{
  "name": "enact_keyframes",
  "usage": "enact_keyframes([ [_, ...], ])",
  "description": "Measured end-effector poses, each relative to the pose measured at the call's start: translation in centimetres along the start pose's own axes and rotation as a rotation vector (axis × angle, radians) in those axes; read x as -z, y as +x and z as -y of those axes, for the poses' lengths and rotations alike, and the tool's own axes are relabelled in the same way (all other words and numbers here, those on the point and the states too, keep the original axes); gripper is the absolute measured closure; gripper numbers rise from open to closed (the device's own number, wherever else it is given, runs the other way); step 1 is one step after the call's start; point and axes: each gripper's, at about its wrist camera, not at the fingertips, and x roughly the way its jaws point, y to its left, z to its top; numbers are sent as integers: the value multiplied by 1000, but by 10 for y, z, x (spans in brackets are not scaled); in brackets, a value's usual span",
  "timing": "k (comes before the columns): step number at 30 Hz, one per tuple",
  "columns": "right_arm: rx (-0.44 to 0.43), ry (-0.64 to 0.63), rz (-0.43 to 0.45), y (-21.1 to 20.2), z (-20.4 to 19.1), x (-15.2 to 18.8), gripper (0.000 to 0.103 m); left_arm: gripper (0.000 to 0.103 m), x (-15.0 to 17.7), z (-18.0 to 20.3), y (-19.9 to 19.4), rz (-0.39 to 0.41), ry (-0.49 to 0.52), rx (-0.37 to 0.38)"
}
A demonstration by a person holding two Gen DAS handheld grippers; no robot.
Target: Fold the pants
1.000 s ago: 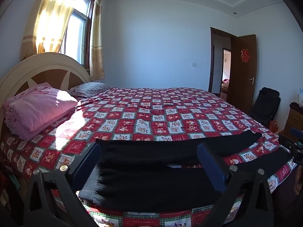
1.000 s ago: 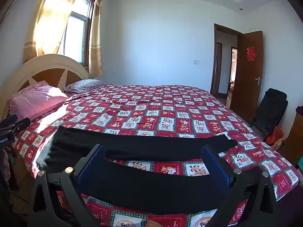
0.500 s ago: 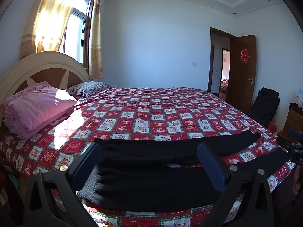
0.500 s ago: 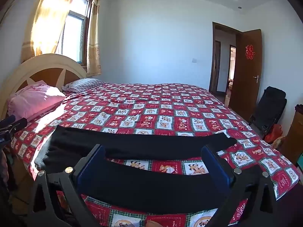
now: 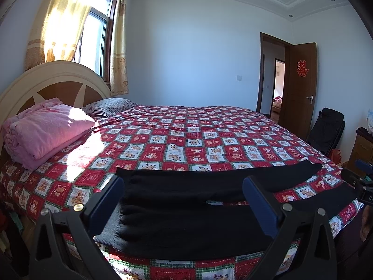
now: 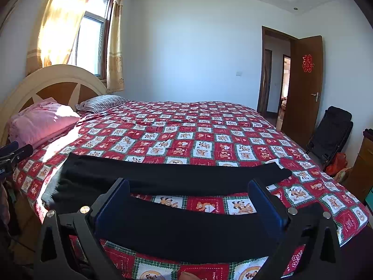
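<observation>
Both tools [image 5: 183, 191] [image 6: 187, 192] wide open, empty, above black pants [image 5: 186, 212].

Pink folded blanket [image 5: 44, 130] and striped pillow [image 5: 109, 106] by headboard [image 5: 53, 79]; black chair [image 5: 328, 130] beside open door [image 5: 300, 88].

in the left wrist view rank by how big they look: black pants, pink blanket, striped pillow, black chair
1. pants, though they lie nearest the camera
2. blanket
3. pillow and chair: look alike, not ranked
</observation>
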Motion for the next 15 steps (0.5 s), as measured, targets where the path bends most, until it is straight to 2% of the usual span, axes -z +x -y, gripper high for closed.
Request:
enact_keyframes([
  [15,3,1,1,0,1,0,1,0,0,-1,0,-1,-1,1],
])
